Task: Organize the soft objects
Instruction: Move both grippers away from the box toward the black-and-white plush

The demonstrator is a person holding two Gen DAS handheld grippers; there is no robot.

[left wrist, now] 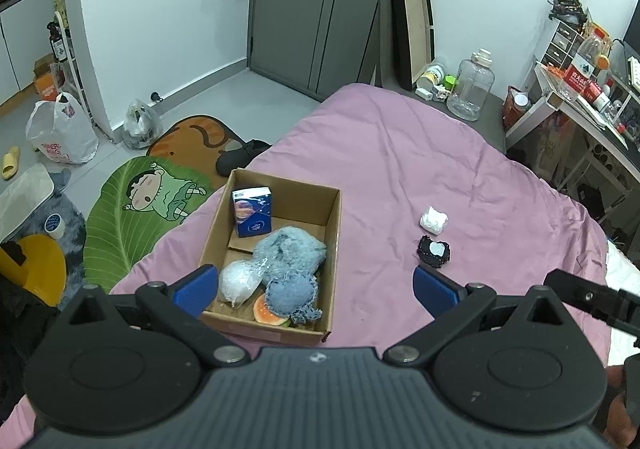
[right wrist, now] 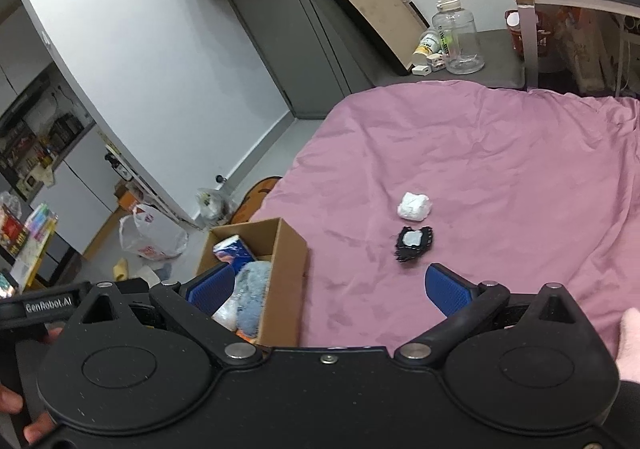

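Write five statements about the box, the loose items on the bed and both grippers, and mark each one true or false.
1. The cardboard box sits on the pink bedspread. True.
2. The white wad lies inside the box. False: it lies on the bedspread.
3. The left gripper is open and empty. True.
4. The right gripper grips the black pouch. False: it is open, the pouch lying apart.
5. The blue tissue pack stands in the box. True.

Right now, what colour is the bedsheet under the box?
Pink, a dusty mauve shade: the bedsheet shows best in the right wrist view.
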